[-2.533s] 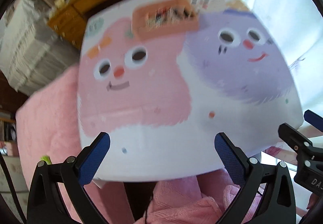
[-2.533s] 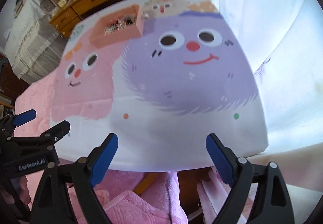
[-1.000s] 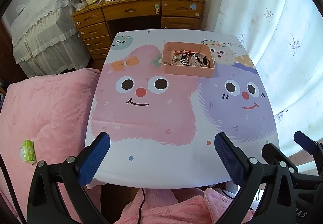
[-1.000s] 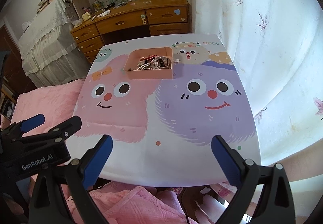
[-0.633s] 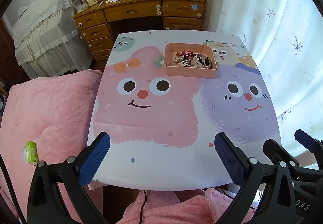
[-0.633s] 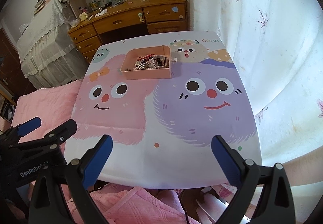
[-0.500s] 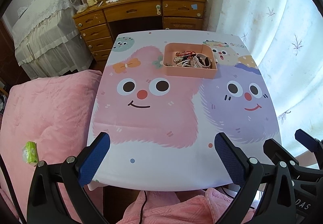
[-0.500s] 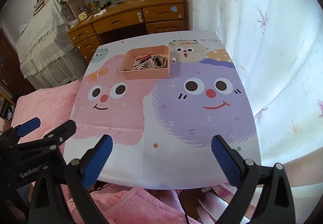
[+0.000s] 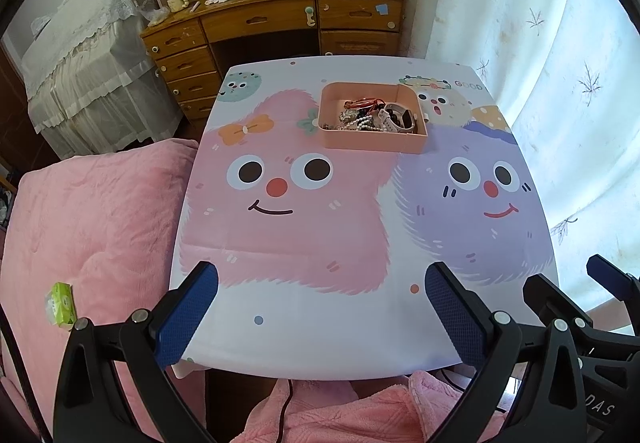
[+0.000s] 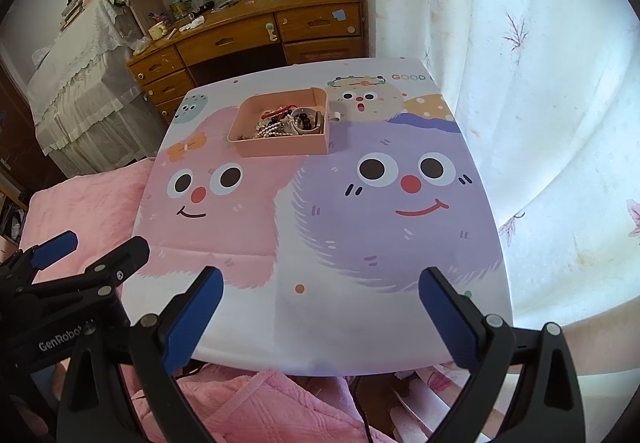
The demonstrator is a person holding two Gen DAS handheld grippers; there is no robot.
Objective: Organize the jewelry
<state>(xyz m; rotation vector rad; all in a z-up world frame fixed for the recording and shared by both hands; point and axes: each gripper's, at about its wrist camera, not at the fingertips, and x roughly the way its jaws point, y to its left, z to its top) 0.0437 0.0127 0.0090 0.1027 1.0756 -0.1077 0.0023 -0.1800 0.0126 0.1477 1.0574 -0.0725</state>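
Jewelry: tangled heap of jewelry (image 9: 370,117) — white bead strands, a red cord, dark beads, a pale watch-like band — lies inside the shallow salmon-pink plastic tray (image 9: 372,142), crowded toward its right half.
Tray place: toward the far edge of the small table covered with a cartoon-monster printed cloth (image 9: 320,307), about midway between the far corners, well apart from both tools.
Left gripper: left gripper (image 9: 320,317) hovers over the near edge of the table, blue-padded fingers (image 9: 186,317) spread wide, nothing between them.
Right gripper: right gripper (image 10: 320,317) hangs beside it at the near edge, equally wide apart and empty.
Handling, as I judge it: pieces look light, limp and slippery; bead strands will sag and snake, and may drag neighbours out with them since cords and strands seem interlaced.
Hold: pinching one strand at a free loop on top of the heap looks safest; the stiffer band could be taken across its width.
Tray: thin and light, likely to slide on the smooth cloth if tugged, so one tool could steady its rim.
Risk: thin threads may snap under a hard pull.
Unclear: clasps and small items are too tiny to make out.
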